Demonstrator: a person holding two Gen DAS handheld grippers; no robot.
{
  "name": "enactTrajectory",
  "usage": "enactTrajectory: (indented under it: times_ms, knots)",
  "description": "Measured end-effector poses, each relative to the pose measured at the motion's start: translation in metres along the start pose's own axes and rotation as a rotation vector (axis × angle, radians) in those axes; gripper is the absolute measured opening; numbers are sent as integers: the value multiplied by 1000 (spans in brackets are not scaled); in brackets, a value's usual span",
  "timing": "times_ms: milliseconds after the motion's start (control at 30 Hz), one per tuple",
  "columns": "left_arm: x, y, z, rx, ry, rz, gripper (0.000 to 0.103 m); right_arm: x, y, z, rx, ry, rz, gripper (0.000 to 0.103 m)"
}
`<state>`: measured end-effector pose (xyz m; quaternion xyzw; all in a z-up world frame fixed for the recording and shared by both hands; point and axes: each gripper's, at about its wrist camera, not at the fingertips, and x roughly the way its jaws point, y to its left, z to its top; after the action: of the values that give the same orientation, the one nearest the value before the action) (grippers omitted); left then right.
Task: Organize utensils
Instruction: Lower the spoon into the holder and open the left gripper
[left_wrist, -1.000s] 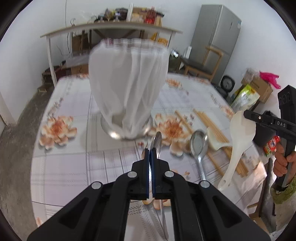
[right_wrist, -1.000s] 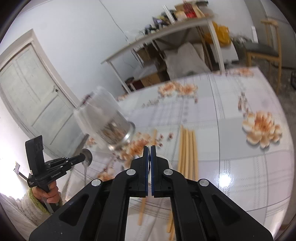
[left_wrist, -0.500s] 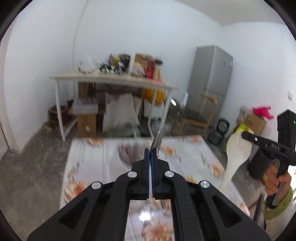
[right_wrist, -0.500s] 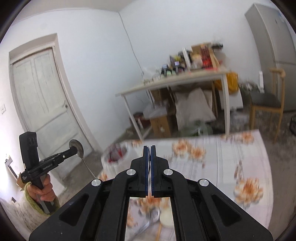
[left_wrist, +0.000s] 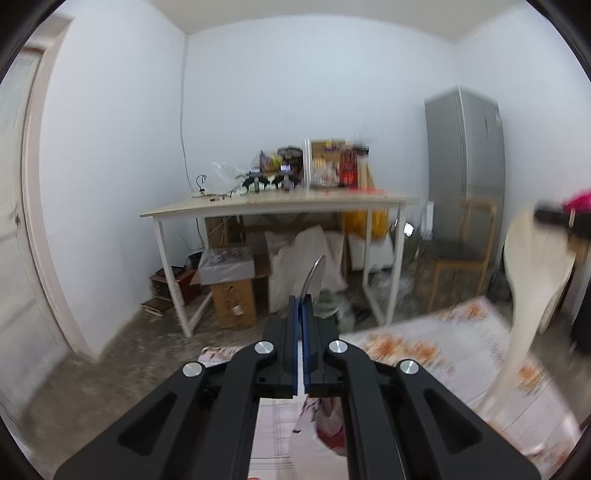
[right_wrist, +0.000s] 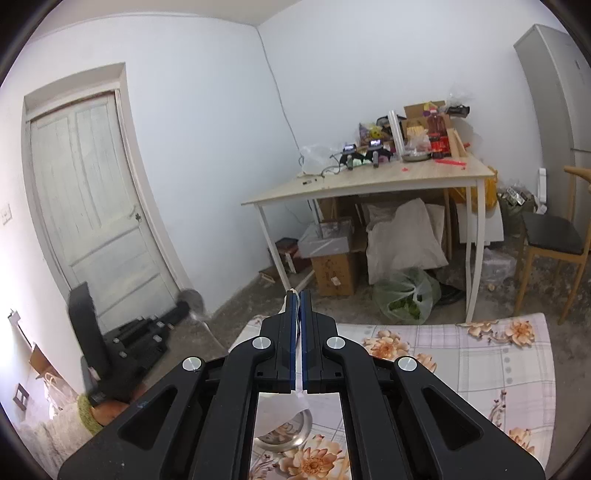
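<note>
My left gripper (left_wrist: 300, 299) is shut on a metal spoon (left_wrist: 314, 273), whose thin edge sticks up past the pads. From the right wrist view, the left gripper (right_wrist: 177, 310) hangs at the left in a hand with a green cuff, the metal spoon (right_wrist: 192, 299) at its tip. My right gripper (right_wrist: 297, 293) is shut on a white plastic spoon (right_wrist: 282, 410) that hangs below the fingers. In the left wrist view the white spoon (left_wrist: 528, 273) dangles, blurred, from the right gripper (left_wrist: 550, 218) at the right edge. Both are held above the flowered table (right_wrist: 498, 362).
A metal rim (right_wrist: 295, 434) shows on the tablecloth under the right gripper. Beyond the table stand a cluttered wooden side table (right_wrist: 369, 181), boxes and sacks (right_wrist: 402, 240) beneath it, a wooden chair (right_wrist: 546, 240), a grey fridge (left_wrist: 465, 166) and a white door (right_wrist: 92, 206).
Both grippers have risen and tipped up. The views swung from the tabletop, the mesh-covered holder and the chopsticks to the room's far wall. Each keeps its spoon.
</note>
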<state>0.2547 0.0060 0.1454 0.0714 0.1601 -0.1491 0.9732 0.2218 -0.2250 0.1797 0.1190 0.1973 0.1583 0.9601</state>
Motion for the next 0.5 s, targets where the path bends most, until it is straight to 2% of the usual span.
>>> enactTrajectory:
  times_ms: [200, 333, 400, 467, 500]
  knots:
    - [27, -13, -34, 99, 97, -3, 3, 15, 2, 3, -5, 23, 4, 1]
    - [29, -13, -42, 111, 143, -15, 5, 20, 8, 6, -18, 31, -3, 1]
    - [27, -12, -44, 103, 168, -29, 15, 19, 13, 6, -21, 33, -4, 1]
    - [24, -9, -45, 91, 176, -45, 33, 21, 16, 9, -23, 32, -3, 1]
    - [22, -7, -45, 82, 181, -53, 37, 24, 17, 10, -26, 32, -3, 1]
